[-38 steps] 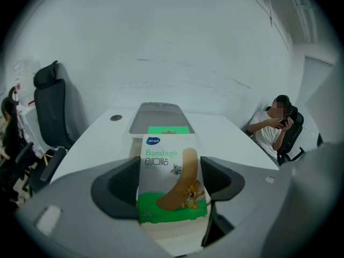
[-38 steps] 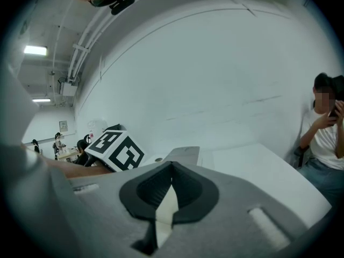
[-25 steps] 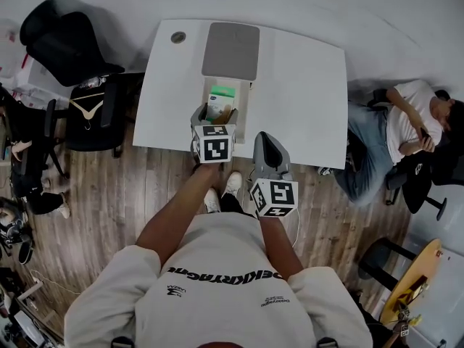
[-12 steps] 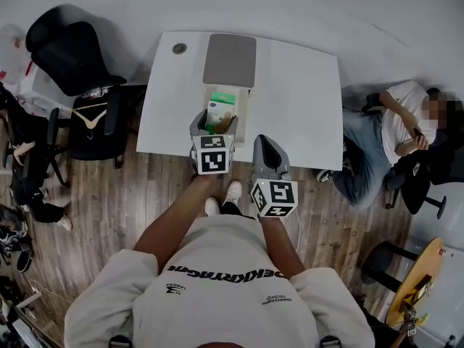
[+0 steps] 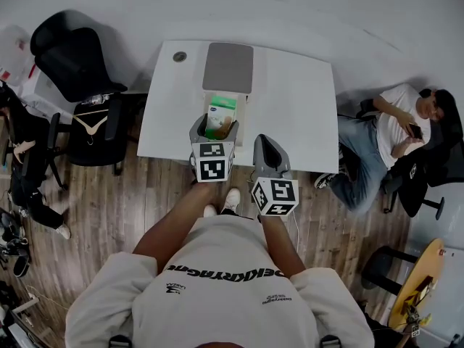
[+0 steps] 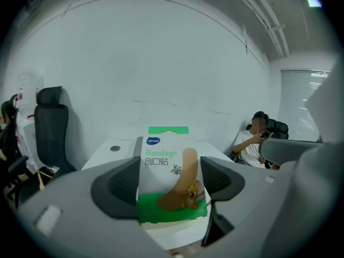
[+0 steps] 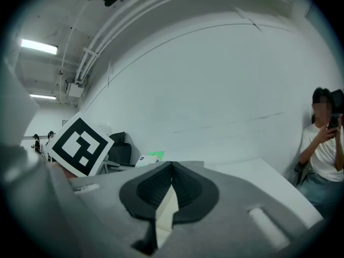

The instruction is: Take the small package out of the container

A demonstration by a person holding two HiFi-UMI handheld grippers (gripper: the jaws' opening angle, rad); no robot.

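The small package is a white and green bandage box, held upright over the open white container at the table's near edge. My left gripper is shut on it. In the left gripper view the package fills the gap, and both dark pads press on its sides. My right gripper hovers to the right of the container at the table's front edge. Its jaws are closed together with nothing between them. A corner of the package shows at that view's left.
A grey lid lies on the white table behind the container, with a round grommet at the far left corner. Black chairs stand left of the table. A person sits at its right.
My left gripper, with the package in it, has drawn slightly back toward the table's near edge. The right gripper has kept its place.
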